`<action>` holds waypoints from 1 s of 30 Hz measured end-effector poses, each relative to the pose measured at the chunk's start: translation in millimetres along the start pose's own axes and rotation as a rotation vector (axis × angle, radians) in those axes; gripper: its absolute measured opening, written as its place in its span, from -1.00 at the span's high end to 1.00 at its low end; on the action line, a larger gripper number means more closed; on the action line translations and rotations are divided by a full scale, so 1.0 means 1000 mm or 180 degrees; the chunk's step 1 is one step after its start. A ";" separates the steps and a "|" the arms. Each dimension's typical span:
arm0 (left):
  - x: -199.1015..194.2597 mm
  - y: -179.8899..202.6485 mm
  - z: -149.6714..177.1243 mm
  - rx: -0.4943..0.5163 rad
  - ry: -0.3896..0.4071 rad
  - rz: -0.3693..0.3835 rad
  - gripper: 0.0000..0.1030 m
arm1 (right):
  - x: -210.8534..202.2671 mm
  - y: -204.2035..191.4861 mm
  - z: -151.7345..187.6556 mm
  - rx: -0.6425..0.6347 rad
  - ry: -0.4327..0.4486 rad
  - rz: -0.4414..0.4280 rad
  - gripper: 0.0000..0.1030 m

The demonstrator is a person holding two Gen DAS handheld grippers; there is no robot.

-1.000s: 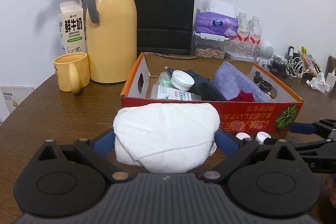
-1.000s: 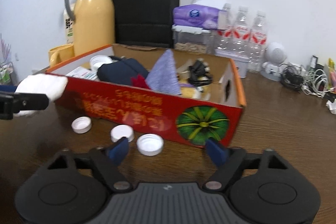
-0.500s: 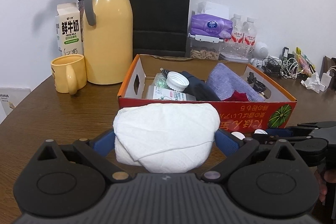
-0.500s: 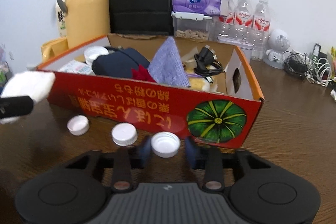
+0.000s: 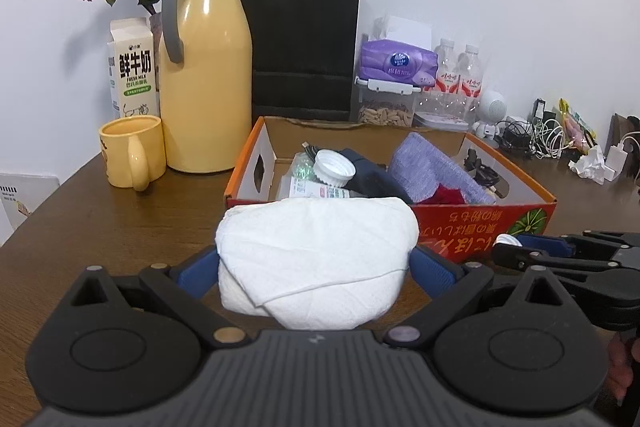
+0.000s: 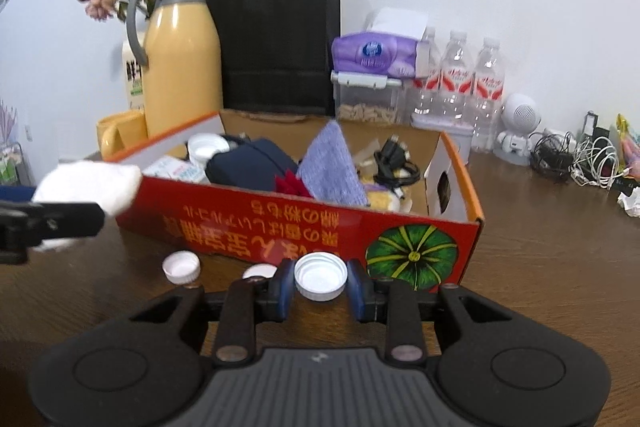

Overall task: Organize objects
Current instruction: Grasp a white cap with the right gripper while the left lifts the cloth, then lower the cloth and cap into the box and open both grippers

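My left gripper (image 5: 314, 269) is shut on a white wad of tissue paper (image 5: 316, 247), held just in front of the red cardboard box (image 5: 500, 223). In the right wrist view the wad (image 6: 88, 183) shows at the box's left corner. My right gripper (image 6: 320, 286) is shut on a white bottle cap (image 6: 321, 275), open side up, close to the box's front wall (image 6: 280, 223). Two more white caps (image 6: 181, 267) (image 6: 260, 271) lie on the table to its left. Inside the box are a white cap (image 5: 334, 169), a dark pouch, a purple cloth (image 6: 332, 167) and a black cable.
Behind the box stand a yellow thermos (image 5: 204, 83), a yellow mug (image 5: 132, 151), a milk carton (image 5: 130, 71), a black paper bag (image 5: 300, 39), a snack container topped by a purple tissue pack (image 6: 372, 55) and water bottles (image 6: 452, 79). Cables and crumpled paper (image 5: 588, 163) clutter the right side.
My right gripper's fingers closed onto the white cap in front of the box and now hold it slightly higher. The left gripper with the tissue wad has stayed nearly still.
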State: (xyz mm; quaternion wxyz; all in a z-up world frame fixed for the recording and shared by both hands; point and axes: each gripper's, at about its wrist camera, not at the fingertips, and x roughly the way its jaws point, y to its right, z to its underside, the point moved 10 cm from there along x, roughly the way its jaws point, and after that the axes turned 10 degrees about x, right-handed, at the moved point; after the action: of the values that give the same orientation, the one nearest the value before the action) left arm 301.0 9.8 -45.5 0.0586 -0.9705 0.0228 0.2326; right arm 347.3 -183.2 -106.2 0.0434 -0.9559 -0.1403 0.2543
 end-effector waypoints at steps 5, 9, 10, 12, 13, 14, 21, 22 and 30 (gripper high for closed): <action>-0.009 0.001 -0.015 -0.0020 0.0111 0.0008 -0.96 | -0.013 -0.004 -0.014 0.0026 0.0177 -0.0036 0.47; -0.011 0.004 -0.032 0.0004 0.0183 0.0018 -0.97 | -0.018 -0.006 -0.028 0.0040 0.0273 -0.0052 0.47; -0.011 0.005 -0.037 0.0021 0.0215 0.0014 -0.97 | -0.018 -0.006 -0.032 0.0039 0.0293 -0.0056 0.47; -0.011 0.008 -0.050 0.0053 0.0293 0.0002 -0.97 | -0.019 -0.007 -0.041 0.0021 0.0346 -0.0056 0.47; -0.010 0.010 -0.056 0.0065 0.0332 -0.0002 -0.97 | -0.019 -0.008 -0.046 0.0004 0.0373 -0.0053 0.47; -0.009 0.012 -0.062 0.0070 0.0365 -0.0001 -0.97 | -0.018 -0.009 -0.052 -0.0008 0.0403 -0.0051 0.47; 0.017 0.018 -0.094 0.0012 0.0491 -0.0024 -0.97 | -0.003 -0.007 -0.087 0.0007 0.0532 -0.0039 0.47; 0.022 0.018 -0.098 -0.0023 0.0500 -0.0038 -0.97 | 0.001 -0.006 -0.090 0.0014 0.0539 -0.0035 0.47; 0.079 0.016 -0.107 -0.0198 0.0345 -0.0106 -0.97 | 0.049 0.007 -0.111 0.0149 0.0531 0.0026 0.47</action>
State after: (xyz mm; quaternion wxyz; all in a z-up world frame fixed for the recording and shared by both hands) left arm 418.5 -20.3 11.8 0.0310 -0.9833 0.0026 0.1792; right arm 444.8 -177.1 -34.4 0.0762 -0.9731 -0.1263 0.1772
